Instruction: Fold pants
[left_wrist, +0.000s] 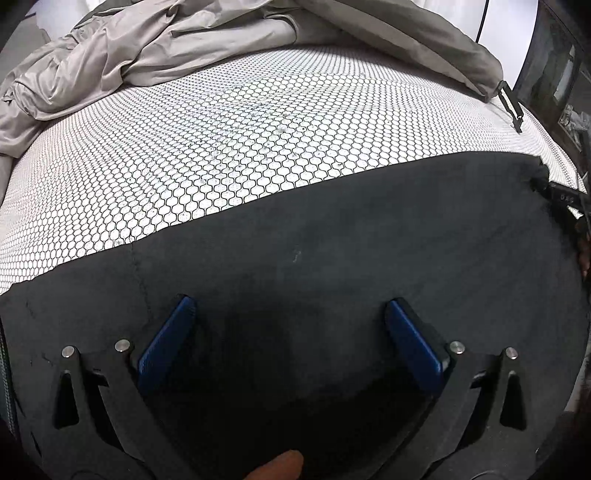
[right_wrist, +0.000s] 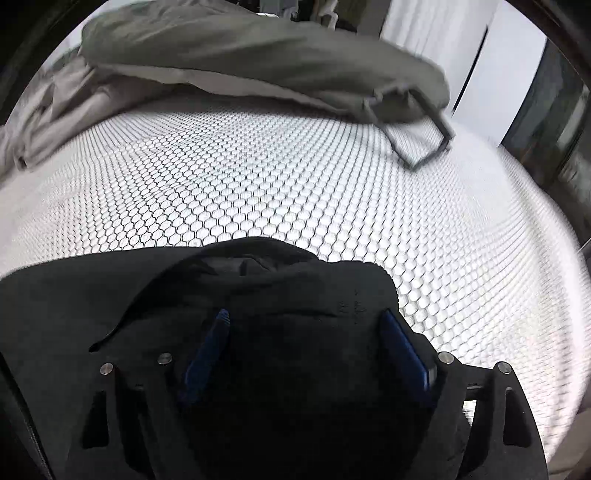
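- The bed (left_wrist: 229, 147), covered in a white sheet with a black honeycomb print, is carrying everything; a grey duvet (left_wrist: 155, 48) is lying bunched along its far edge.
- The black pants (left_wrist: 332, 251) are lying spread flat along the near edge.
- The left gripper (left_wrist: 290, 310) is hovering over the pants with its blue pads wide apart — gripping nothing.
- The right gripper (right_wrist: 306, 321) is standing equally wide, dark cloth bunching up between its fingers; contact is unclear.
- Only the right view is showing this raised fold (right_wrist: 258, 266) — the left is showing flat cloth.
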